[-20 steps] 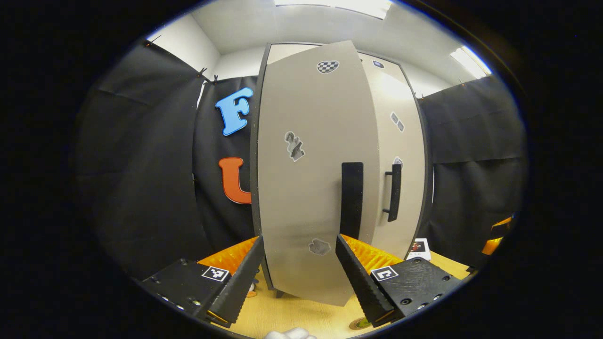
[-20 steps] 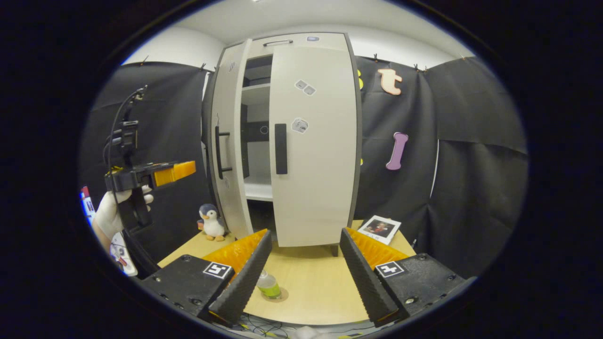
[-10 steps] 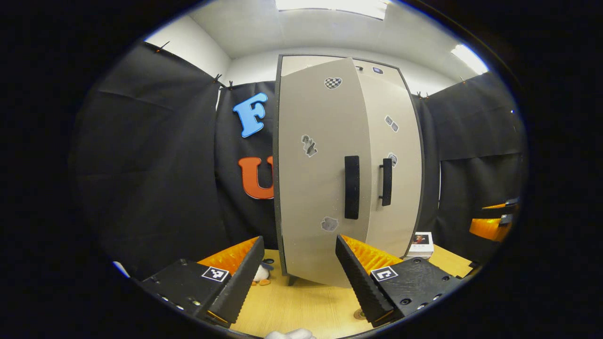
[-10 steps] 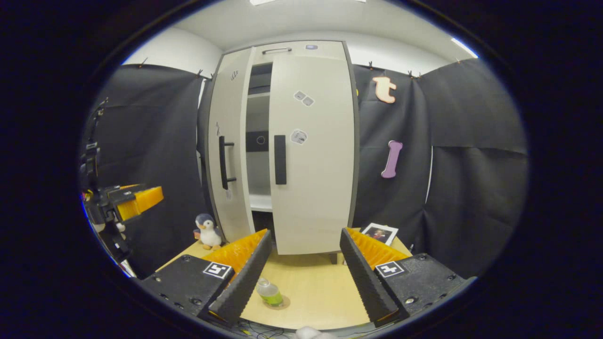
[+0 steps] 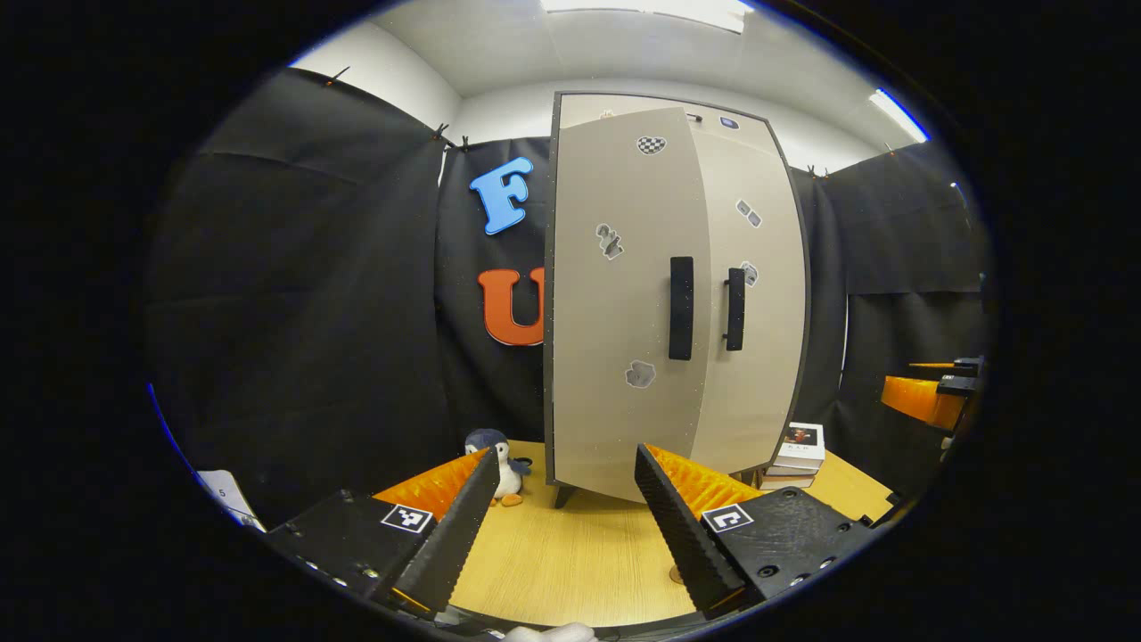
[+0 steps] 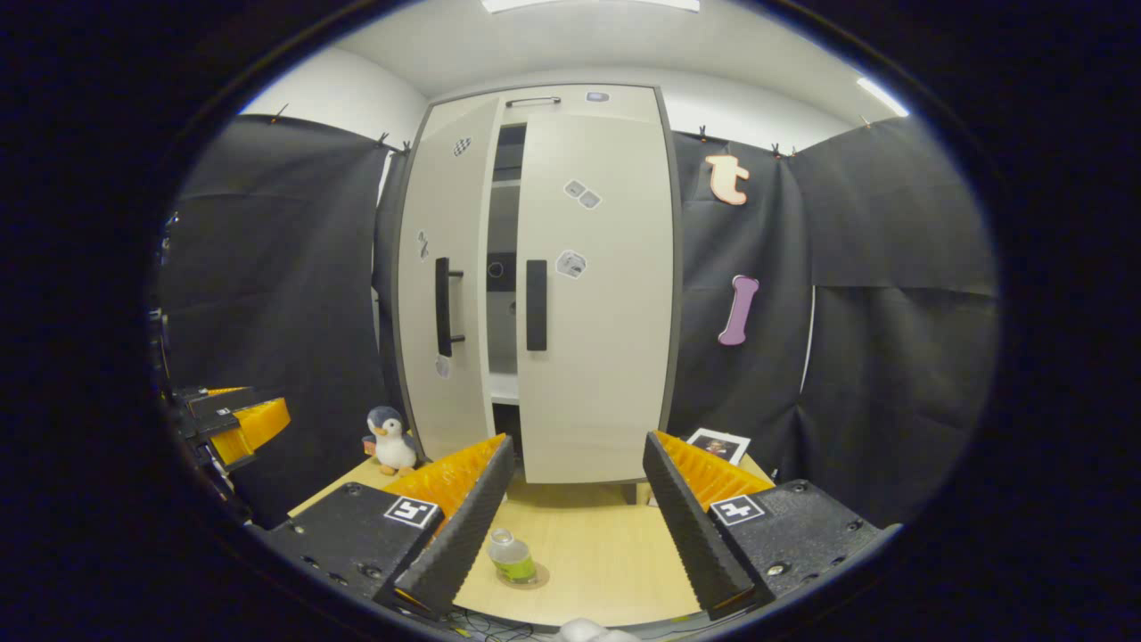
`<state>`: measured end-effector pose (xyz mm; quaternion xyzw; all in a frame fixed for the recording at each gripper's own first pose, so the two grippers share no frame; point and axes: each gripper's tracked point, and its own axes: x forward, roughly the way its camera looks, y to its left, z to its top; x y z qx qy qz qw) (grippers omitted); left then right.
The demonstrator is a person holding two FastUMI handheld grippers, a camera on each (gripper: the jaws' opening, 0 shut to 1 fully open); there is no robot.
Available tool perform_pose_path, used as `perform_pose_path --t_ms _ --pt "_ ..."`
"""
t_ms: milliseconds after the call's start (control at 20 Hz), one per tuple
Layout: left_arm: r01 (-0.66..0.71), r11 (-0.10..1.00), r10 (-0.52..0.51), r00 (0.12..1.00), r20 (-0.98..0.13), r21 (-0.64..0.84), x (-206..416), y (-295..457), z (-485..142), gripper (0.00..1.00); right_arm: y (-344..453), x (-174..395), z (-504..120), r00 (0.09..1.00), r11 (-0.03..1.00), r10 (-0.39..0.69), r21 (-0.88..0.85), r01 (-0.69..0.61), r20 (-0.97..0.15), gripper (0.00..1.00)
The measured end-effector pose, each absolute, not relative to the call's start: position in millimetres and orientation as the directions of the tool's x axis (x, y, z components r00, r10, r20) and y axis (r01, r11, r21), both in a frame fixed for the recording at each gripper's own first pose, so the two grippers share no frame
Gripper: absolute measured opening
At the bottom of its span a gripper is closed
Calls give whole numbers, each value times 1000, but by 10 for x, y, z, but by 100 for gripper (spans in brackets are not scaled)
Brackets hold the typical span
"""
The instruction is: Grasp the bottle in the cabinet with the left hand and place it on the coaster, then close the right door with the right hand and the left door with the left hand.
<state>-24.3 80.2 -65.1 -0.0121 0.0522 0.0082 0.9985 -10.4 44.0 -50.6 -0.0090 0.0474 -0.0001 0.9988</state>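
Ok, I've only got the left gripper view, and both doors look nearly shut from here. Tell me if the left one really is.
Observer: No. In the right gripper view the left door stands ajar, with a dark gap between it and the right door.
Operator: Confirm the bottle's out.
Observer: The bottle stands upright on the coaster, on the table in front of the cabinet.
Operator: Give me the left claw's position.
Observer: The left claw is low and off to the left of the left door, not touching it.
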Motion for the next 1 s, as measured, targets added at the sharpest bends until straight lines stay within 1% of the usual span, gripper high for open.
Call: perform_pose_path --t_ms 50,100,150,200,250,300,350,400,450,500,550,600,650,700,750,1000 --pt "-15 1000 12 995 -102 -20 -239 794 -639 94 446 -112 -498 996 1000 0 -19 -2 -94 96" --pt "-14 1000 12 995 -100 -16 -234 789 -625 97 452 -125 -481 996 1000 -1 -19 -1 -90 96" --pt "-15 1000 14 996 -93 -9 -236 788 -607 94 452 -131 -472 996 1000 -1 -20 -1 -86 96" --pt "-12 1000 11 996 -91 -6 -232 777 -592 94 444 -134 -469 997 1000 -4 -23 2 -83 94" --pt "-9 1000 8 996 -86 -5 -230 762 -583 97 433 -143 -453 997 1000 -8 -26 6 -79 94" --pt "-6 1000 6 997 -82 -3 -235 743 -564 94 427 -156 -443 997 1000 -10 -28 8 -76 94" --pt "-2 1000 2 997 -83 -2 -243 730 -560 97 425 -167 -441 997 1000 -13 -26 11 -75 96" --pt "0 1000 0 997 -79 0 -249 713 -546 94 419 -169 -445 997 1000 -12 -23 11 -73 96" --pt "3 1000 -3 997 -74 1 -253 702 -527 94 418 -180 -433 997 1000 -14 -21 13 -70 94" --pt "4 1000 -4 997 -72 4 -258 691 -520 94 411 -184 -427 998 1000 -16 -23 14 -68 94" --pt "6 1000 -6 998 -70 4 -265 687 -509 97 407 -189 -424 998 1000 -15 -26 14 -68 94" --pt "11 1000 -10 998 -70 2 -264 672 -501 94 417 -200 -421 998 1000 -16 -28 15 -68 96" --pt "12 1000 -12 997 -71 -1 -278 658 -503 90 411 -204 -421 998 1000 -16 -28 14 -66 96" --pt "14 1000 -14 998 -69 -2 -282 648 -504 97 418 -207 -415 998 1000 -15 -27 13 -65 94" --pt "15 1000 -15 997 -70 -2 -291 645 -507 94 427 -209 -409 998 1000 -14 -26 12 -63 96" --pt "19 1000 -19 997 -72 -2 -318 623 -497 94 465 -228 -390 998 999 -7 -38 4 -59 96"
